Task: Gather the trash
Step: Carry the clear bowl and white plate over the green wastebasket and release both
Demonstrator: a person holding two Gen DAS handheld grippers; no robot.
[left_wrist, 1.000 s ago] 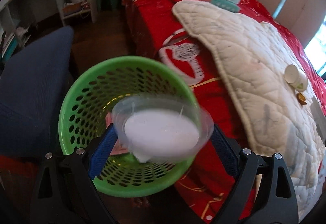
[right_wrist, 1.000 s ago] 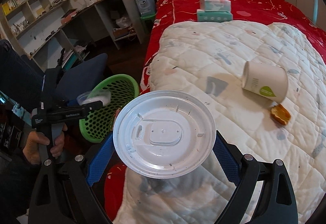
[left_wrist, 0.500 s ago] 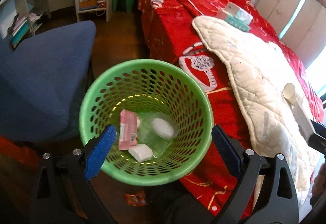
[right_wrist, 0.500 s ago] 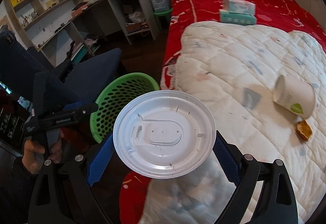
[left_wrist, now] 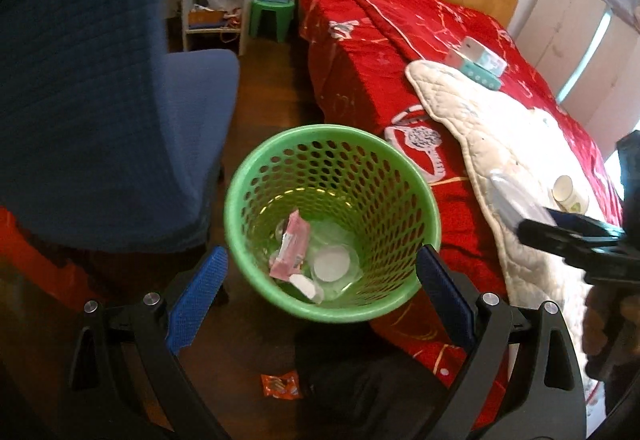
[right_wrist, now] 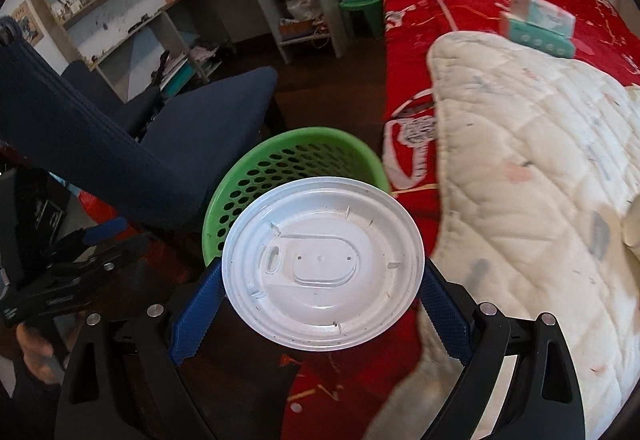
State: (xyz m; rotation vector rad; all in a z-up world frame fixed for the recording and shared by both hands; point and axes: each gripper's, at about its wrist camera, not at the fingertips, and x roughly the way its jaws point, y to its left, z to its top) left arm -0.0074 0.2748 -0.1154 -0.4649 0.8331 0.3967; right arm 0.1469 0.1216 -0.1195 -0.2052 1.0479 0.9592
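Note:
A green perforated trash basket (left_wrist: 256, 176) stands on the floor by the bed; it also shows in the right wrist view (right_wrist: 240, 176). Inside lie a clear plastic cup (left_wrist: 332, 264), a pink wrapper (left_wrist: 290, 246) and a small white piece (left_wrist: 304, 285). My left gripper (left_wrist: 320, 290) is open and empty above the basket's near rim. My right gripper (right_wrist: 322, 290) is shut on a white plastic lid (right_wrist: 322, 264), held near the basket over the bed's edge; it shows edge-on in the left wrist view (left_wrist: 514, 200). A paper cup (left_wrist: 570, 194) lies on the white quilt.
A blue office chair (left_wrist: 120, 112) stands left of the basket. An orange wrapper (left_wrist: 280, 384) lies on the floor. The red bed (left_wrist: 360, 60) carries a white quilt (left_wrist: 500, 128) and tissue packs (left_wrist: 480, 60). Desk shelves and a green stool (left_wrist: 272, 16) stand behind.
My left gripper let the clear cup drop into the basket and has drawn back, open. My right gripper has carried the lid from over the bed toward the basket.

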